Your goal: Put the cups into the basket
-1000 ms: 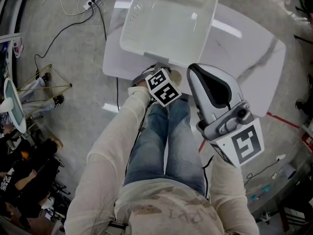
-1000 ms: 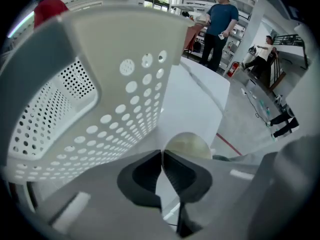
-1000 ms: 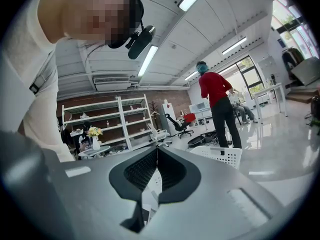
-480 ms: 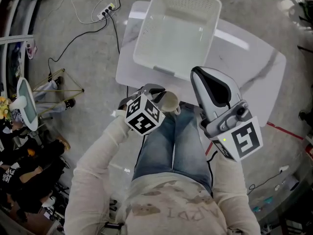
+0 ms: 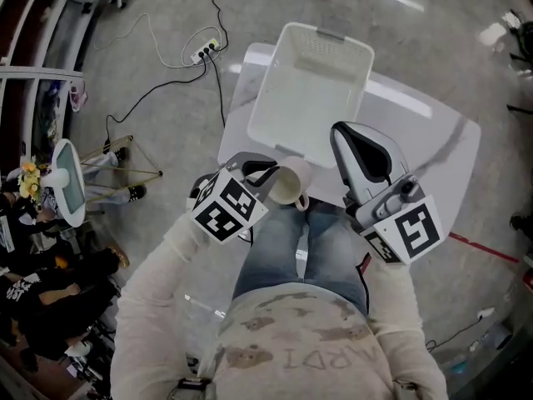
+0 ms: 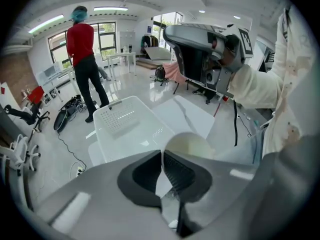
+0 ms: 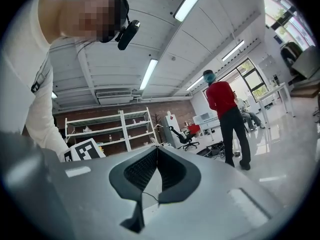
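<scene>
Cup (image 5: 287, 182) is hanging pinched by its wall between the jaws of the left gripper (image 5: 265, 173), mouth facing upward. Basket (image 5: 304, 107) is lying just ahead on the table (image 5: 416, 132). Right gripper (image 5: 354, 136) is hovering alongside, jaws pressed together on nothing.

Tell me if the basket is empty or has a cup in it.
Empty: the basket's floor shows bare in the head view. The cup is outside it, clamped in the left gripper.

Grey floor (image 5: 450, 48); brick wall (image 7: 170, 106), white shelving (image 7: 107, 131); ceiling strip lights (image 7: 150, 74).
</scene>
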`<state>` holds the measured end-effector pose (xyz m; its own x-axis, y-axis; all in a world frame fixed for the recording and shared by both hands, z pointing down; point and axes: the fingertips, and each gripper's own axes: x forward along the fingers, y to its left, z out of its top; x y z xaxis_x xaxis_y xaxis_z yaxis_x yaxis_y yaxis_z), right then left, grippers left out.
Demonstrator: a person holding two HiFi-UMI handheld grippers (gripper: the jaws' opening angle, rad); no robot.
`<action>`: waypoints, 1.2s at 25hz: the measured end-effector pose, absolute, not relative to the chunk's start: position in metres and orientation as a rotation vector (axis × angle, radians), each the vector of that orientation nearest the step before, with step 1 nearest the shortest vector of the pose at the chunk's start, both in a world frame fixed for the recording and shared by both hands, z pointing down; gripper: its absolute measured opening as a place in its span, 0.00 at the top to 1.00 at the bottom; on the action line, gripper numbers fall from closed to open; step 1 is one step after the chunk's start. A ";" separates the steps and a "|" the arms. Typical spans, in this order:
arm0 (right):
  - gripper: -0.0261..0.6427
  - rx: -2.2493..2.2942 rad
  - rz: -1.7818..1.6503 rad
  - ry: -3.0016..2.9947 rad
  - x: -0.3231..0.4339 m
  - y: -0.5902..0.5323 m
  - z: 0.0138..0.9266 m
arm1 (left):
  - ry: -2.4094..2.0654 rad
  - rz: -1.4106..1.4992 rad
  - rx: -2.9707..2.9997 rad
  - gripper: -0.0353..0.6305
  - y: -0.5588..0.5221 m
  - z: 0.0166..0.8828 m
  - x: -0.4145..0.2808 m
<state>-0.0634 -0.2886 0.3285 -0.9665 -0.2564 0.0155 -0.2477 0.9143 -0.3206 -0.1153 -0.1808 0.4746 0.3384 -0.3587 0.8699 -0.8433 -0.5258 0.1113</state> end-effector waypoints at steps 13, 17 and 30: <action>0.92 -0.790 -0.553 2.992 -0.085 -0.337 0.351 | -0.841 1.197 2.150 0.92 -0.315 0.561 -0.152; 0.92 -0.887 -0.563 2.974 -0.093 -0.349 0.364 | -0.760 1.230 2.140 0.91 -0.342 0.600 -0.151; 0.92 -1.093 -0.630 2.959 -0.081 -0.359 0.418 | -0.566 1.380 2.046 0.91 -0.354 0.717 -0.134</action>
